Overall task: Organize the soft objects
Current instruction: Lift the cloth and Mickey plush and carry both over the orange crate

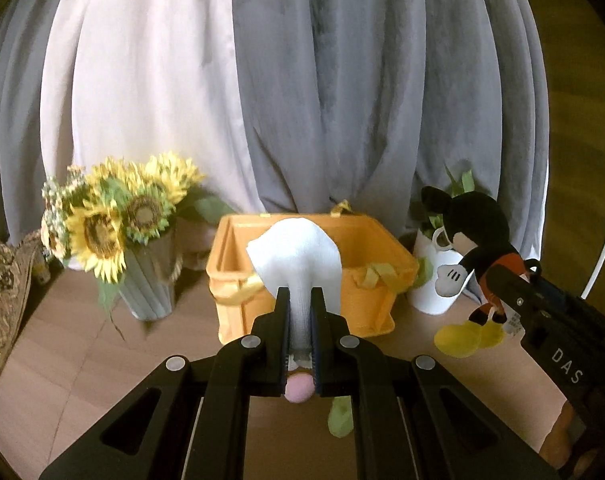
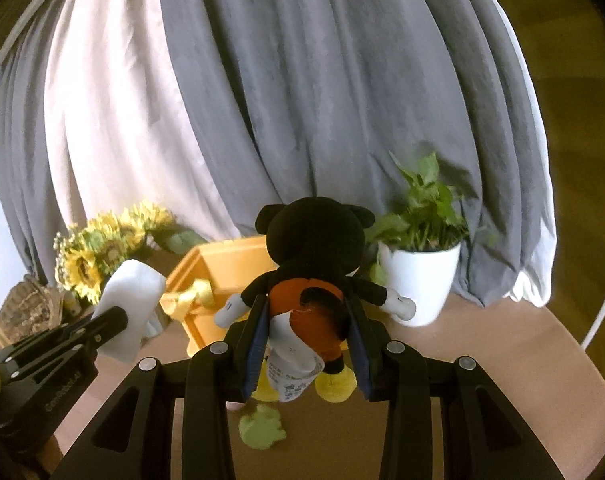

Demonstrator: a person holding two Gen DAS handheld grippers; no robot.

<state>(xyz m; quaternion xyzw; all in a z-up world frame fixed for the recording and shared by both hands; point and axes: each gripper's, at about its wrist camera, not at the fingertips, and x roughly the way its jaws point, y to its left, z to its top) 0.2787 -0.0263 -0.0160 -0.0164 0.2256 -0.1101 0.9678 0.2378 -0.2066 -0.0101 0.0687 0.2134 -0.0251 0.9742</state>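
My left gripper (image 1: 301, 300) is shut on a white sock (image 1: 298, 256) and holds it up in front of an orange bin (image 1: 366, 304) with yellow ribbon handles. My right gripper (image 2: 304, 308) is shut on a Mickey Mouse plush (image 2: 308, 248), gripped around its red shorts and held above the table, to the right of the bin (image 2: 230, 260). The plush (image 1: 476, 240) and right gripper (image 1: 518, 292) show at right in the left wrist view; the sock (image 2: 128, 304) and left gripper (image 2: 102, 326) show at left in the right wrist view.
A sunflower vase (image 1: 142, 280) stands left of the bin, a white plant pot (image 2: 422, 280) to its right. A green soft piece (image 2: 262, 426) and a pink one (image 1: 300, 386) lie on the round wooden table (image 1: 82, 360). Grey and white curtains hang behind.
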